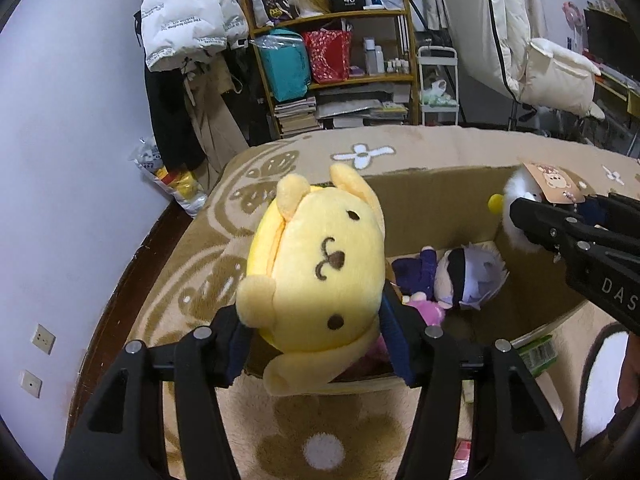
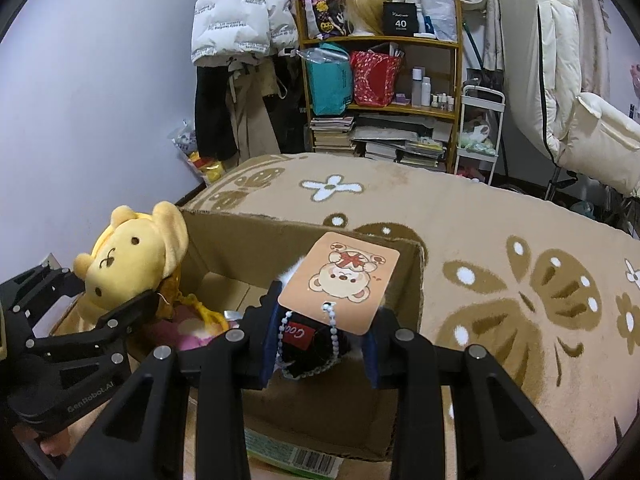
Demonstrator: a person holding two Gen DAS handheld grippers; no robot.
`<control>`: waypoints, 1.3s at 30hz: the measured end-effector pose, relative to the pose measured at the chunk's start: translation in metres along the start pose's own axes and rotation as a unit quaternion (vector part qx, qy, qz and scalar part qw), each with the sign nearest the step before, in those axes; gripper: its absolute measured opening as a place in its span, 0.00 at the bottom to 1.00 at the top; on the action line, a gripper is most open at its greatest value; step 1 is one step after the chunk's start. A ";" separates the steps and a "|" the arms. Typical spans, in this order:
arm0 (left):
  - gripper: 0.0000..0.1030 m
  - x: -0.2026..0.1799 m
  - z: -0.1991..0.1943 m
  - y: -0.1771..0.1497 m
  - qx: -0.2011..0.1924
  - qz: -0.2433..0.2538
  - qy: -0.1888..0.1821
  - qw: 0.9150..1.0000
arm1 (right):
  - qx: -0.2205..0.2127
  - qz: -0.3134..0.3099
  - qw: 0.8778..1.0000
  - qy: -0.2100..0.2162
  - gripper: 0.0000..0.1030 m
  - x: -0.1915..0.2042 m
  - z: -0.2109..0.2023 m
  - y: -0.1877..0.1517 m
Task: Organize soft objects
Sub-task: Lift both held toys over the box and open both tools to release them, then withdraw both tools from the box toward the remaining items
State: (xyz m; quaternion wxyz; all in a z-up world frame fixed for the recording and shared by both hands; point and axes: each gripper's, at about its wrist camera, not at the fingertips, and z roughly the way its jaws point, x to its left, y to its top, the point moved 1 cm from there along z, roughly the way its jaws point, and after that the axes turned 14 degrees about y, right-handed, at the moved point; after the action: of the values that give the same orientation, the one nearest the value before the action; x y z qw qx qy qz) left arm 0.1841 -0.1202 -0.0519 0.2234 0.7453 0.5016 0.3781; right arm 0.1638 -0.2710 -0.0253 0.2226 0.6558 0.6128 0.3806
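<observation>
My left gripper (image 1: pixel 316 344) is shut on a yellow dog plush (image 1: pixel 320 276) and holds it over the near left edge of an open cardboard box (image 1: pixel 432 200). The plush (image 2: pixel 128 264) and left gripper (image 2: pixel 108 312) also show in the right wrist view. My right gripper (image 2: pixel 324 344) is shut on a small white and dark plush with a peach card tag (image 2: pixel 340 280) over the box (image 2: pixel 248 240). It shows in the left wrist view (image 1: pixel 520 204) too. Inside the box lie a grey-haired doll (image 1: pixel 468 276) and a pink plush (image 1: pixel 426 310).
The box sits on a beige rug with brown and white flowers (image 2: pixel 520 280). Behind stand a wooden shelf of bags and books (image 1: pixel 340 72), hanging coats (image 1: pixel 188 20), a white cart (image 1: pixel 438 84) and a white padded chair (image 1: pixel 552 76). A bag lies by the wall (image 1: pixel 176 184).
</observation>
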 end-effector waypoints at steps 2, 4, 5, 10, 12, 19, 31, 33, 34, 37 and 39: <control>0.57 0.000 0.001 -0.001 0.003 0.001 0.002 1.000 | 0.002 -0.001 1.000 -0.002 0.36 0.000 0.001 -0.001; 0.57 -0.001 0.000 -0.002 0.003 0.001 0.000 1.000 | 0.000 0.001 1.000 -0.004 0.36 -0.001 0.000 -0.001; 0.57 -0.001 0.000 -0.002 0.003 0.002 0.001 1.000 | 0.001 0.002 1.000 -0.005 0.36 -0.002 0.000 -0.001; 0.60 0.000 -0.004 -0.007 0.006 0.011 0.003 1.000 | 0.003 0.003 1.000 -0.014 0.36 -0.004 0.000 -0.003; 0.65 0.000 -0.005 -0.007 0.006 0.009 0.005 1.000 | 0.004 0.004 1.000 -0.015 0.37 -0.004 0.000 -0.004; 0.69 0.003 -0.012 -0.007 0.002 0.011 0.016 1.000 | -0.003 0.011 1.000 -0.014 0.56 -0.004 -0.008 -0.004; 0.95 0.021 -0.041 -0.015 -0.002 0.006 0.038 0.999 | -0.020 0.028 0.999 -0.013 0.99 0.005 -0.046 -0.002; 0.95 0.023 -0.047 -0.020 -0.001 0.007 0.038 0.999 | -0.017 0.032 0.999 -0.012 0.99 0.006 -0.051 -0.003; 0.96 0.024 -0.052 -0.023 0.002 0.009 0.039 0.999 | -0.015 0.034 0.999 -0.010 0.99 0.007 -0.054 -0.004; 0.96 0.028 -0.062 -0.029 0.007 0.008 0.043 0.999 | -0.011 0.037 0.999 -0.006 0.99 0.011 -0.064 -0.008; 0.96 0.029 -0.067 -0.032 0.014 0.003 0.044 0.999 | -0.009 0.038 0.999 -0.003 0.99 0.013 -0.069 -0.012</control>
State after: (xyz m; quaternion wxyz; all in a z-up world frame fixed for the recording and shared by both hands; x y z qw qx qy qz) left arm 0.1187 -0.0844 -0.0235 0.1889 0.7326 0.5139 0.4044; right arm 0.1028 -0.2684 0.0110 0.2156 0.6779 0.5833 0.3921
